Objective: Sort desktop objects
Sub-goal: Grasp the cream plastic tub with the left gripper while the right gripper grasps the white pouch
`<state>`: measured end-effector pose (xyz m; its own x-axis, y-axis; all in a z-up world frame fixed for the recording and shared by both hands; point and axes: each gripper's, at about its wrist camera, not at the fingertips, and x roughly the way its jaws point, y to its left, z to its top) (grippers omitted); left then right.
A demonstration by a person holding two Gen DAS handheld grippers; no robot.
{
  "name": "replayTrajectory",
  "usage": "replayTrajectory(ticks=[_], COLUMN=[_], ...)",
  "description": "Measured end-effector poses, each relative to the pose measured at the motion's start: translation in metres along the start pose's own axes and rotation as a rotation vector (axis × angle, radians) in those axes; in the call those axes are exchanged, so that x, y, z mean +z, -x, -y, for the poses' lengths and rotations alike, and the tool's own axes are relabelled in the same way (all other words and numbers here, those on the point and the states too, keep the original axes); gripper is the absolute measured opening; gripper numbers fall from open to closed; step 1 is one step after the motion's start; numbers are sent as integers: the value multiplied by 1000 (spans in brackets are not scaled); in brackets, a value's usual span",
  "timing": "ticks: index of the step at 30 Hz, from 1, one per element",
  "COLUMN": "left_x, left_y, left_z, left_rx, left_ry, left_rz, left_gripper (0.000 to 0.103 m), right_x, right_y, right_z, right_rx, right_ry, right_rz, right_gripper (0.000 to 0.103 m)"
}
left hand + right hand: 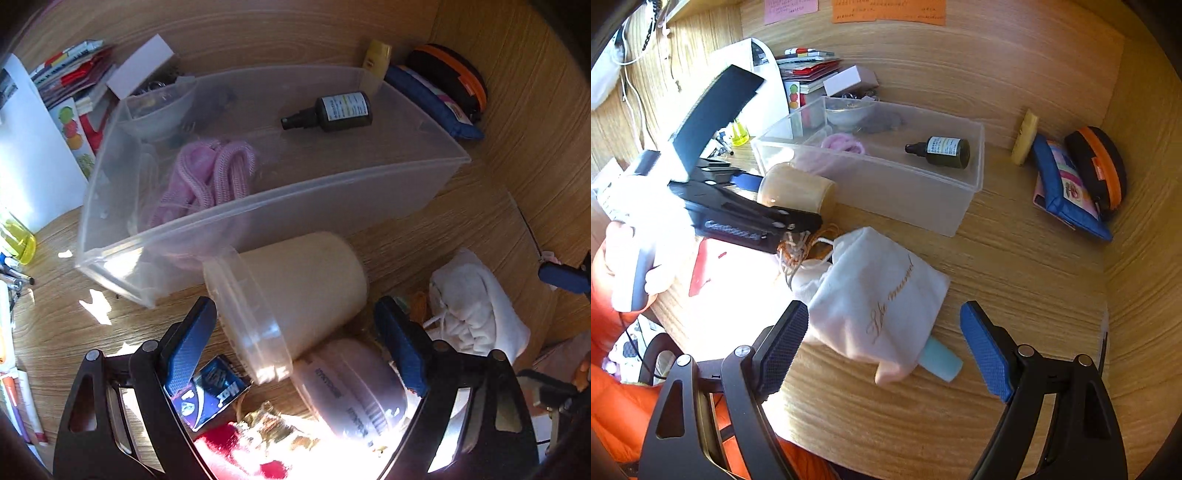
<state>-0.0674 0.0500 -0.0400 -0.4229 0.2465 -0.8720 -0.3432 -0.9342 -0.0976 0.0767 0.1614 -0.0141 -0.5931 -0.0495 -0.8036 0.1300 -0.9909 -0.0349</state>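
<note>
While the left gripper (295,314) stands with jaws apart around a cream plastic tub with a clear lid (288,295) lying beside the clear plastic bin (332,192), its pads are not pressing it. In the right wrist view, the right gripper (886,328) gapes over a white drawstring pouch (875,295) on the wooden desk (1015,266), untouched.

Your left gripper (295,328) points steeply down, its blue fingers (188,347) spread wide and pressing on nothing. Your right gripper (886,343) tilts down too, fingers (986,350) wide apart. Your left hand (631,258) grips its handle.
</note>
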Motion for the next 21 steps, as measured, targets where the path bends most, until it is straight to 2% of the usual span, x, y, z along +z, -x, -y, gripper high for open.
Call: replayTrajectory(ticks=[6,11,15,18,21], left_x=[4,0,-4,-6,-7], left_y=[-5,-5,-3,-2,0], left_z=[4,8,8,5,0], left_rx=[17,32,30,54,25], left_ry=[2,-13,-1,18,34], left_rz=[5,25,56,79,87], left_gripper=[91,93,93,86,78], right_x=[-8,-7,2,6,8], right_y=[-16,-30,-42,-50,-57], right_z=[-1,-1,12,20,25], right_rx=[42,40,111,173,223], right_ry=[-2,6,-50,-89,-115], right_rz=[-58,-79,-91,-97,-96], right_gripper=[83,83,83,82,81])
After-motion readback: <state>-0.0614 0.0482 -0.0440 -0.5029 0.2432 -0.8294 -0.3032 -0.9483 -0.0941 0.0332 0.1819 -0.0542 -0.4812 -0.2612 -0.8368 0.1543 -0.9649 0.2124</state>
